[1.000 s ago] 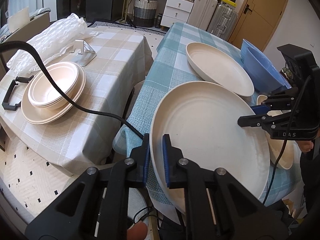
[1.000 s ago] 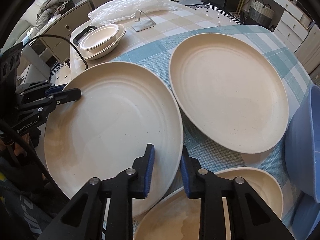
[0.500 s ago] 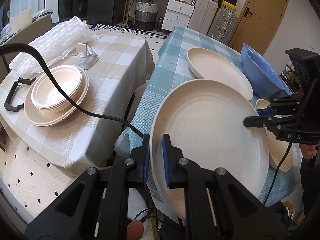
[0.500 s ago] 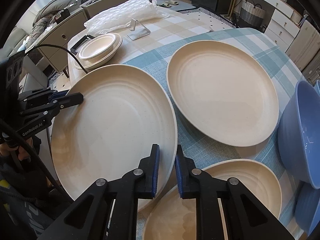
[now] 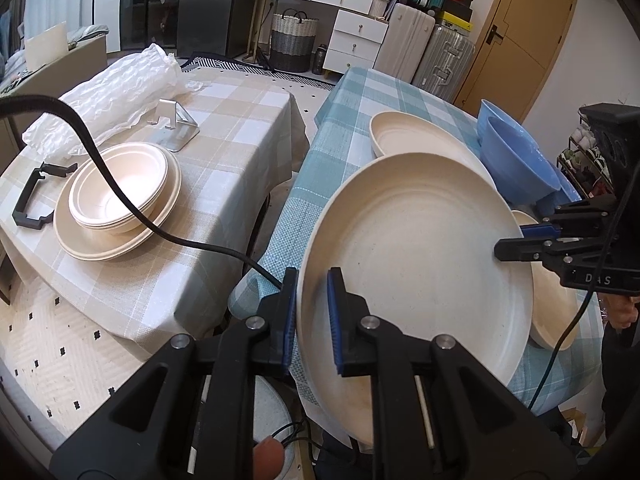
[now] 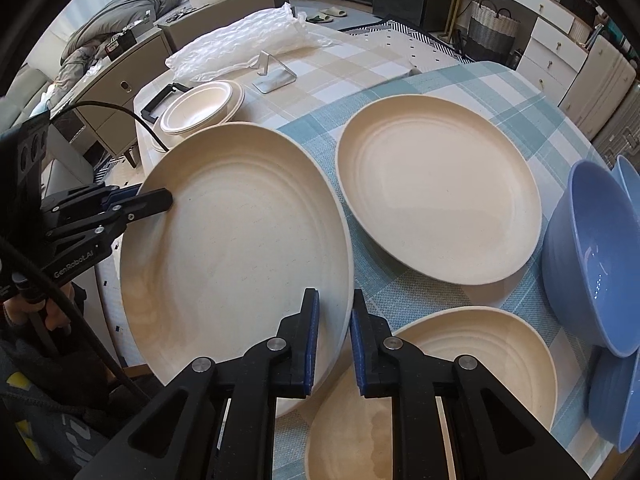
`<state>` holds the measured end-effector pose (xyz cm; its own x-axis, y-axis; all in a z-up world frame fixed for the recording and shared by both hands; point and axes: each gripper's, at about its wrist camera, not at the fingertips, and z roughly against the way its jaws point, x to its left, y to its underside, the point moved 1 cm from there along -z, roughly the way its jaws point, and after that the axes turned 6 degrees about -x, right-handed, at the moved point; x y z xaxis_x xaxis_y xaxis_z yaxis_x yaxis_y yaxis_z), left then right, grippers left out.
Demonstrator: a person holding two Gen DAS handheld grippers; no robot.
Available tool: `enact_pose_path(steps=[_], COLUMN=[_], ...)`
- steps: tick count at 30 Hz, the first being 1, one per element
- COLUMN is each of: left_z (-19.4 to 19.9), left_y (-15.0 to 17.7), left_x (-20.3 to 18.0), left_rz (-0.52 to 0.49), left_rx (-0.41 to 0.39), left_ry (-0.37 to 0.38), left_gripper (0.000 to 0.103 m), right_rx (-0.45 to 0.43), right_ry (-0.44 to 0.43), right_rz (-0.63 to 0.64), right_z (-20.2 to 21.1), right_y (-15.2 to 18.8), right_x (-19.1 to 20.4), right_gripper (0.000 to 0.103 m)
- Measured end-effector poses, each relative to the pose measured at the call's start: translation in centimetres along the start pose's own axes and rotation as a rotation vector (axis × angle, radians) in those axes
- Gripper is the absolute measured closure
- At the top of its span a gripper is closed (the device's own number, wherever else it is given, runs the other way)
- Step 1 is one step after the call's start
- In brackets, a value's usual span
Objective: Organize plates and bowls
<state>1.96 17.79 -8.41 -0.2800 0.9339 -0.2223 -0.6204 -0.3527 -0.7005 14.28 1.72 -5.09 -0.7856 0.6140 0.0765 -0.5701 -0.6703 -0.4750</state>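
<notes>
A large cream plate (image 5: 416,256) (image 6: 236,248) is held in the air over the edge of the blue-checked table (image 6: 408,292). My left gripper (image 5: 312,312) is shut on its near rim and also shows in the right wrist view (image 6: 160,202). My right gripper (image 6: 334,332) is shut on the opposite rim and also shows in the left wrist view (image 5: 516,242). Two more cream plates (image 6: 436,208) (image 6: 440,392) lie on the blue table. Stacked cream bowls (image 5: 120,188) sit on a cream plate (image 5: 116,240) on the beige-checked table (image 5: 224,128).
Blue bowls (image 6: 596,256) stand at the right of the blue table. On the beige table are bubble wrap (image 5: 108,100), a metal stand (image 5: 176,126) and a black handle (image 5: 30,196). A gap with floor (image 5: 280,208) separates the tables. A cable (image 5: 120,204) hangs across the bowls.
The held plate has lifted and shifted left, away from the blue table towards the gap. My right gripper closed onto its rim.
</notes>
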Motion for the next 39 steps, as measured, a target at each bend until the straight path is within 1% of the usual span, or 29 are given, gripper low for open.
enact_pose_path(steps=[3,9,14,23,31,39], left_z=[0.2,1.1,2.1,3.6,4.1,3.5], left_y=[0.0,-0.3,-0.6,-0.8,-0.7,-1.2], left_x=[-0.1,-0.5,-1.3,-2.7,-5.8,-10.3], left_rz=[0.001,-0.001,-0.013,-0.031,-0.085,-0.140], left_rx=[-0.007,-0.028,-0.055,-0.081,-0.086,-0.076], left_ry=[0.007,0.015,0.027,0.049,0.063,0.084], left_gripper=[0.091,0.090,0.090,0.089,0.088,0.087], right_rx=[-0.011,-0.026,-0.061,-0.087,-0.107,-0.130], right_ry=[0.021,0.031,0.053,0.084,0.105,0.125], right_rz=[0.005,0.002,-0.014,-0.028,-0.064,-0.125], right_z=[0.6,1.8,3.5,5.7,7.4,9.0], right_y=[0.0,0.1,0.2,1.2,3.2,5.3], right_x=[0.3,0.6,0.6,0.7,-0.5,-3.0], right_gripper=[0.088,0.088,0.088,0.088,0.088,0.088])
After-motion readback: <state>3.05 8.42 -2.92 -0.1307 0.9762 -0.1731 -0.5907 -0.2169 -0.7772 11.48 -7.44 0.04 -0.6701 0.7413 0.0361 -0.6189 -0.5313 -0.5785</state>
